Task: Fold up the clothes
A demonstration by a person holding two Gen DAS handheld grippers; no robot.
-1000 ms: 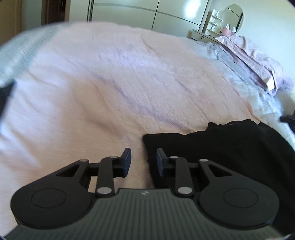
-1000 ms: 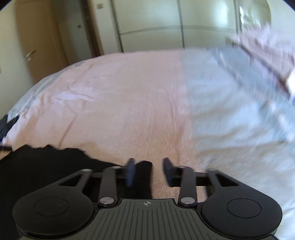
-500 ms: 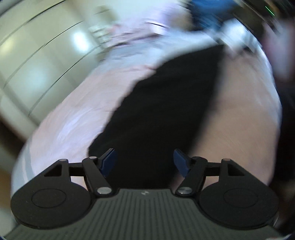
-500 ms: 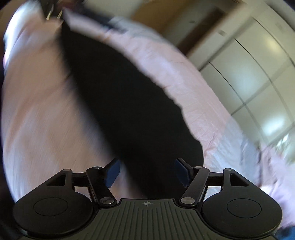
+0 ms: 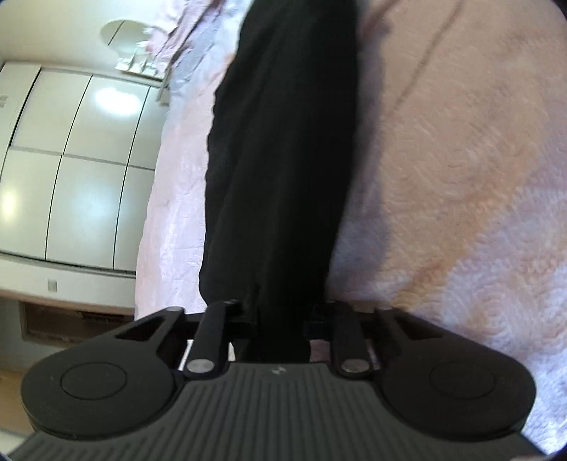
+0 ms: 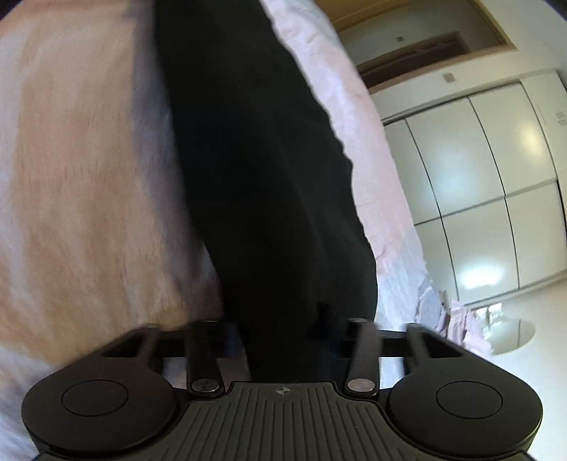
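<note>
A black garment [image 5: 283, 142] lies stretched across the pink bedspread [image 5: 443, 159]. My left gripper [image 5: 280, 319] is shut on one end of it; the cloth fills the gap between the fingers and runs away up the view. My right gripper [image 6: 287, 329] is shut on the other end of the black garment [image 6: 269, 159], which likewise bunches between its fingers. Both fingertips are mostly hidden by the dark cloth. Both views are rolled sideways.
The pink bedspread [image 6: 88, 177] spreads beside the garment. White wardrobe doors [image 5: 71, 159] stand beyond the bed and also show in the right wrist view [image 6: 478, 195]. Pillows and a round mirror [image 5: 120, 32] are at the head end.
Both grippers rolled sideways, moved in over the ends of the black garment and closed on it; half a second ago their jaws were open around the cloth.
</note>
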